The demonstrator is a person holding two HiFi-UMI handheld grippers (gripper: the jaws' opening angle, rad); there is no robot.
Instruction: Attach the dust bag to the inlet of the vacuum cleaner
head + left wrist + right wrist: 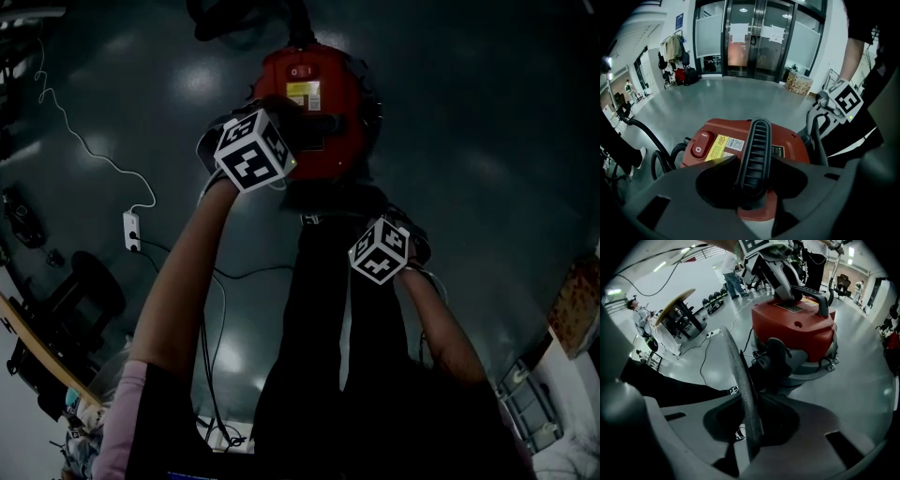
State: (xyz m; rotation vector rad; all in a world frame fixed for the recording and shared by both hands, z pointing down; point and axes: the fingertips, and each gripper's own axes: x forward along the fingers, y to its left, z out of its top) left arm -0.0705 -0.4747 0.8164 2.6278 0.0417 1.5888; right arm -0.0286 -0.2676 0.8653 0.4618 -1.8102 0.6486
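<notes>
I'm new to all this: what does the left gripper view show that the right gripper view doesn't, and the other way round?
Only the left gripper view shows the red switch on top of the machine and the glass doors behind it. Only the right gripper view shows the thin grey dust bag clamped in the right gripper, and a round table at the left. Both show the red vacuum cleaner, with the left gripper closed on its black handle.

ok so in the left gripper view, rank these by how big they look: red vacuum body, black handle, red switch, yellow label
1. red vacuum body
2. black handle, though it sits nearest the camera, which inflates it
3. red switch and yellow label: these look about alike, so no ranking between them
</notes>
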